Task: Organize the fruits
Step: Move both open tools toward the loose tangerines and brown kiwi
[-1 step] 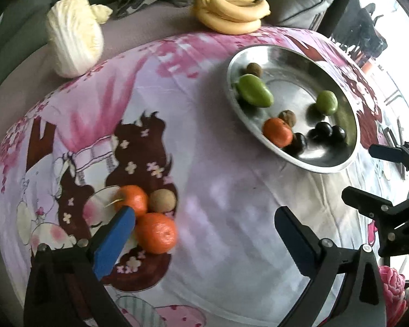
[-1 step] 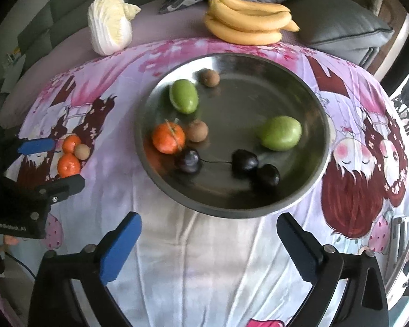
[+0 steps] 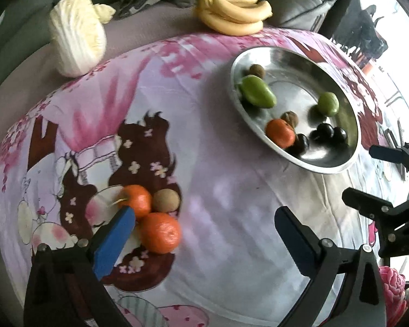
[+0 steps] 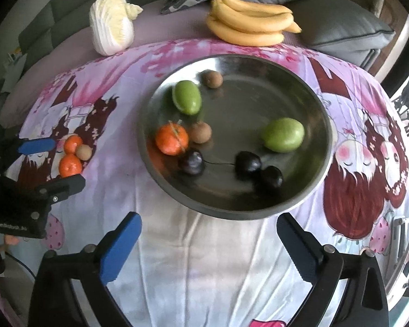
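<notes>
While sorting is underway, both grippers are held spread, empty | left gripper (image 3: 204, 227) is poised beside cloth-side tangerines (image 3: 161, 233) | next: closure on one judged needed, tray (image 4: 150, 114) transfer.

Nothing has shifted: your left gripper (image 3: 204, 226) and right gripper (image 4: 208, 231) sit as before, fruit unmoved in the tray (image 4: 317, 179).

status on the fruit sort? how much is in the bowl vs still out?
Done: the metal bowl holds eight fruits, among them an orange. In hand: nothing; left gripper and right gripper are both open. Left: two loose oranges and a brown fruit on the cloth; the bananas lie behind the bowl.
</notes>
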Available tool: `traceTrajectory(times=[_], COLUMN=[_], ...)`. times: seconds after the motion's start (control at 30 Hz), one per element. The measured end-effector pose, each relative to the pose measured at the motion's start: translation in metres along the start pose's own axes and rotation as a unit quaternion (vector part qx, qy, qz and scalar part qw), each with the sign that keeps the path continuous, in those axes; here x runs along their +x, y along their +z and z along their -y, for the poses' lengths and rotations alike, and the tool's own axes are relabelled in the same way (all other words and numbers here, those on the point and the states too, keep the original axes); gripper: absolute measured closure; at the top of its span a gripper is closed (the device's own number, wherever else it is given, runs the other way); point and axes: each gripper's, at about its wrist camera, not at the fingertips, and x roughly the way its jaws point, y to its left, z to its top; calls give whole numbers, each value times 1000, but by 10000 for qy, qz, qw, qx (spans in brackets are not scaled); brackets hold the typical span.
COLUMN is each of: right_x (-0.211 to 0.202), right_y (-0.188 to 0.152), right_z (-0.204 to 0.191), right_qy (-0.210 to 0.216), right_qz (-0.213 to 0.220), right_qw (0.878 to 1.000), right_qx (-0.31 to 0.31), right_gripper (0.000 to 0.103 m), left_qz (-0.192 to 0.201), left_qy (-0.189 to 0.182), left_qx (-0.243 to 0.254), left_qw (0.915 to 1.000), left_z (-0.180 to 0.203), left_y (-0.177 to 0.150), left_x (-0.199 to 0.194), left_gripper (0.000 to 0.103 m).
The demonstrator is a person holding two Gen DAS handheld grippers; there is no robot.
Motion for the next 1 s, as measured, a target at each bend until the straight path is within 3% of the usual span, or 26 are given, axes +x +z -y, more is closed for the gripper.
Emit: traceTrajectory(times=[0.2,0.5,0.8,1.0], right_x=[-2,5,24,36], right_y=[8,16,22,24], right_z=[-25,-69,-114,-120], right_qy=[96,301,659,712], right_qz=[114,173,132,72], right_qw=[9998,9982,9948,9940], right_qx=[-166,-482,-764,-826], right_gripper=[2,2,4,21], left_qz=[78,-261,-473,-536], left_qy=[-95,-163,-262,-405], left_qx=[-158,-459,-382,-227], left_qw=[9998,9985,9978,9975], left_z=[-27,-68,-82,-77], left_y=[-2,-2,-21,-32], left_x=[-4,-1,7,17], left_gripper=[1,1,4,14])
